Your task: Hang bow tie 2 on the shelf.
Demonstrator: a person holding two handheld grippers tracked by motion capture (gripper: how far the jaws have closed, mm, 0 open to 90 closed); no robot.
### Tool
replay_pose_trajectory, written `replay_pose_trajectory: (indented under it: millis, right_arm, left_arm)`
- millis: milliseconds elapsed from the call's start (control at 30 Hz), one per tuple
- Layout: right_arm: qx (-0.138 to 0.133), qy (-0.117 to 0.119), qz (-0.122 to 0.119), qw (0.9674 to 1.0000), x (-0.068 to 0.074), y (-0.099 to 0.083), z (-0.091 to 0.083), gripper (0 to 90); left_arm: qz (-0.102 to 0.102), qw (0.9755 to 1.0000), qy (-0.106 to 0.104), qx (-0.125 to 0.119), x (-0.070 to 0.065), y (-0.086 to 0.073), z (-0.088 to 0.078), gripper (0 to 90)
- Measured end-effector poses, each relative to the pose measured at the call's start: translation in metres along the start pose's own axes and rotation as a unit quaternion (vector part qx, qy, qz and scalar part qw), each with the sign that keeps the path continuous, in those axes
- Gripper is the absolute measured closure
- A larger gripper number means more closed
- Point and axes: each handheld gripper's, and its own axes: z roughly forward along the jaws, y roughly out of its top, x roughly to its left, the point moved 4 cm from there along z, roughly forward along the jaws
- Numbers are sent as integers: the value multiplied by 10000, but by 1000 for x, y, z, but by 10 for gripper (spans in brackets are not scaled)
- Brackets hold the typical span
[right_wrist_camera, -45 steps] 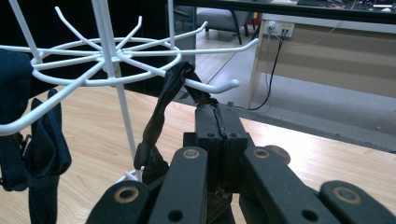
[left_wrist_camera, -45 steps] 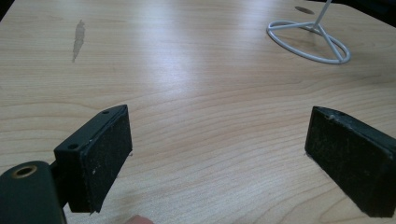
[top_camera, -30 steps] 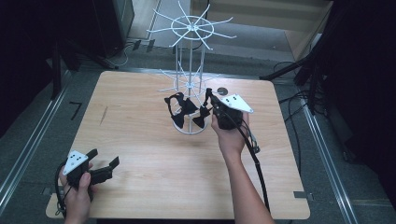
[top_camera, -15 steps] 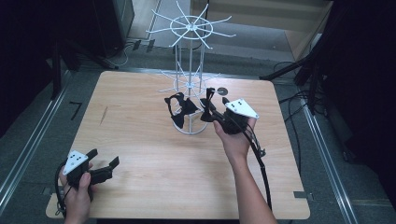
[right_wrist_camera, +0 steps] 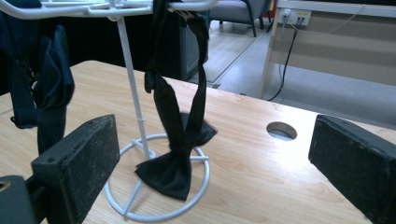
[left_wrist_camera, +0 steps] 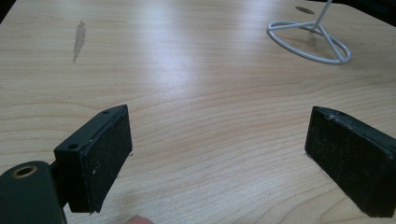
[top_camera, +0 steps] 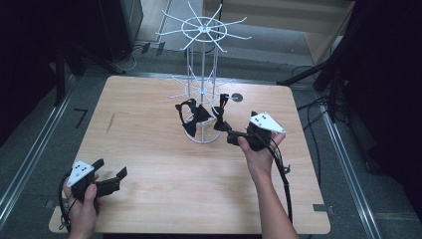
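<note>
Bow tie (right_wrist_camera: 173,154) hangs by its strap from an arm of the white wire rack (top_camera: 203,84), its knot end resting low at the rack's ring base, in front of my right gripper (top_camera: 233,135). In the right gripper view it hangs between my two black jaws but farther off, and neither pad touches it; these jaws have just been opening and now stand spread wide with nothing pinched. From the high view my right gripper sits just to the right of the rack base, pointing at the bow tie (top_camera: 220,115), my right hand (top_camera: 260,149) behind it.

A second bow tie (top_camera: 190,115) hangs on the rack's left side; it also shows as dark cloth (right_wrist_camera: 42,84) at the left edge of the right gripper view.

My left gripper (top_camera: 110,175) rests near the table's (top_camera: 149,149) near left corner, well apart from the rack. Its jaws are spread too, with bare wood between them in the left gripper view, and the rack's ring base (left_wrist_camera: 308,41) far off at upper right
</note>
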Motion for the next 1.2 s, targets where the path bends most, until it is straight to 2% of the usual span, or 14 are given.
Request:
replay_pose_trajectory:
  millis: [233,633,1200]
  right_arm:
    - [-2,62,61,10000,-5,-8,-8,19]
    - [123,2,110,9999,-16,-26,-21,15]
    - [82,-92,293,9995,-37,-46,-45,15]
  left_arm:
    - [15,10000,-4,5,0,0,0,82]
    - [22,10000,9,13,0,0,0,82]
    - [57,10000,10,17,-1,0,0,82]
